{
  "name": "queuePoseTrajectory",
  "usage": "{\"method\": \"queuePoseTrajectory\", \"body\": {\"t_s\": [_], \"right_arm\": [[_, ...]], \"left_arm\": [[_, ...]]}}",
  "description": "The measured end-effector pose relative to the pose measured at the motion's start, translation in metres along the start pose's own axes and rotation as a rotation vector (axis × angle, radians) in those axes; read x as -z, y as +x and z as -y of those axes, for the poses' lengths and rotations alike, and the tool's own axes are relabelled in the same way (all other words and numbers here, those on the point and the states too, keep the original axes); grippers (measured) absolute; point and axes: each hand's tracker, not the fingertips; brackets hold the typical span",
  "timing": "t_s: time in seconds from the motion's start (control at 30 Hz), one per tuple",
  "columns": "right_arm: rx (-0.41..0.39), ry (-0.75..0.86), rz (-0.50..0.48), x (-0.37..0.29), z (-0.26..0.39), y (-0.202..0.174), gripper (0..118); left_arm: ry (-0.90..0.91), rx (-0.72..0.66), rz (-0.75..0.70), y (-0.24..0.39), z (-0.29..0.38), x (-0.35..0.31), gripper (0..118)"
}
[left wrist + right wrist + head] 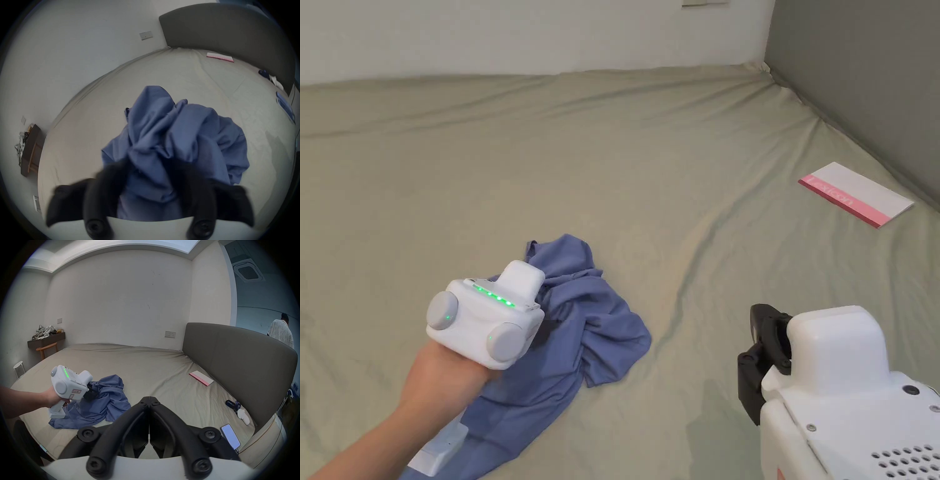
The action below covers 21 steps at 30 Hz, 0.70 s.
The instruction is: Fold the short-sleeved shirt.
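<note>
A blue short-sleeved shirt (594, 325) lies crumpled in a heap on the olive bed sheet (625, 156). My left gripper (152, 167) is pushed into the top of the heap. Its blurred black jaws stand apart, with bunched blue cloth (170, 129) between them. In the head view its white body (487, 319) covers the jaws, and a hand holds it. My right gripper (149, 397) is shut with nothing in it and hovers above bare sheet to the right of the shirt (110, 399). Its black jaws (762, 362) point toward the heap.
A pink and white booklet (856, 194) lies near the grey headboard (862, 81) at the right. A phone (230, 436), a dark small item (232, 404) and a white one (243, 415) lie by the headboard. A person (280, 332) stands behind it.
</note>
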Motion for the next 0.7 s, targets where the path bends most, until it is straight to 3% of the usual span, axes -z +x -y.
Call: {"method": "queuePoseTrajectory", "body": {"t_s": [0.07,0.1,0.3,0.43,0.47,0.57,0.67,0.7], "right_arm": [[-0.010,0.006,-0.004,-0.003,-0.005,-0.002,1],[-0.016,0.013,-0.008,-0.005,-0.008,-0.004,1],[-0.052,0.112,-0.040,-0.025,-0.044,-0.014,1],[-0.080,0.197,-0.072,-0.040,-0.074,-0.028,1],[-0.086,0.216,-0.081,-0.043,-0.080,-0.032,1],[-0.076,0.277,-0.144,-0.051,-0.096,-0.045,1],[-0.089,0.287,-0.154,-0.057,-0.104,-0.063,1],[-0.106,0.300,-0.160,-0.059,-0.105,-0.070,1]], "left_arm": [[0.061,-0.036,-0.033,-0.009,-0.001,-0.022,106],[0.105,-0.061,-0.049,-0.014,-0.001,-0.039,118],[0.399,-0.242,-0.072,-0.056,-0.008,-0.173,118],[0.560,-0.288,-0.154,-0.072,0.004,-0.266,115],[0.582,-0.291,-0.194,-0.071,0.008,-0.284,110],[0.688,-0.252,-0.375,-0.060,0.027,-0.337,79],[0.724,-0.283,-0.429,-0.053,0.048,-0.365,14],[0.725,-0.302,-0.427,-0.050,0.054,-0.372,2]]}}
